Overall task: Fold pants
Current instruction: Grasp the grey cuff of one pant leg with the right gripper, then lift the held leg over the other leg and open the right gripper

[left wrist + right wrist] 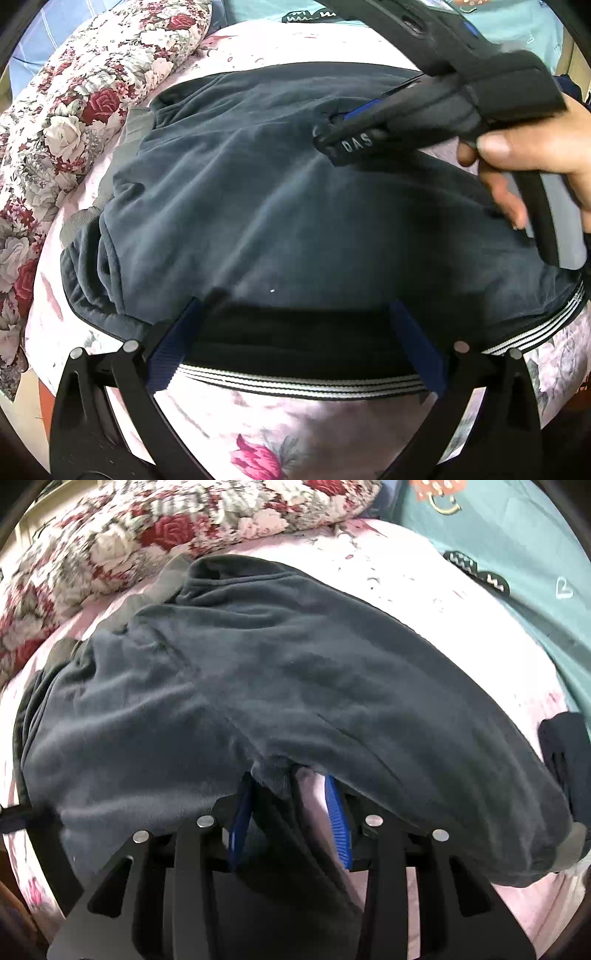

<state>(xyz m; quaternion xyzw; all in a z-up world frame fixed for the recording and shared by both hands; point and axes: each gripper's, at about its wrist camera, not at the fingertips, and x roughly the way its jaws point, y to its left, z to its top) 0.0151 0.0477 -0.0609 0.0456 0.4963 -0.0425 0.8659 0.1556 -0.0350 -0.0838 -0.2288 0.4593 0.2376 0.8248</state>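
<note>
The left claw (pixel 295 332) stands wide open at the striped waistband (pixel 303 384), its fingers either side of the black band, gripping nothing. The dark pants (pixel 258 214) lie bunched on the flowered bed (pixel 258 424), apparently doubled once. The right claw (pixel 288 805) pinches a fabric edge, so more folding probably remains.

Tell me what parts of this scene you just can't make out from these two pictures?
- Left wrist view: the pants near edge, with its striped waistband, is partly covered by the left gripper.
- Left wrist view: the right gripper is blurred; its jaws look nearly closed on a fold of cloth, though whether they grip it is unclear.
- Right wrist view: cloth bunches between the right gripper's jaws, hiding the tips.
- Right wrist view: a dark item at the right edge is cut off.
</note>
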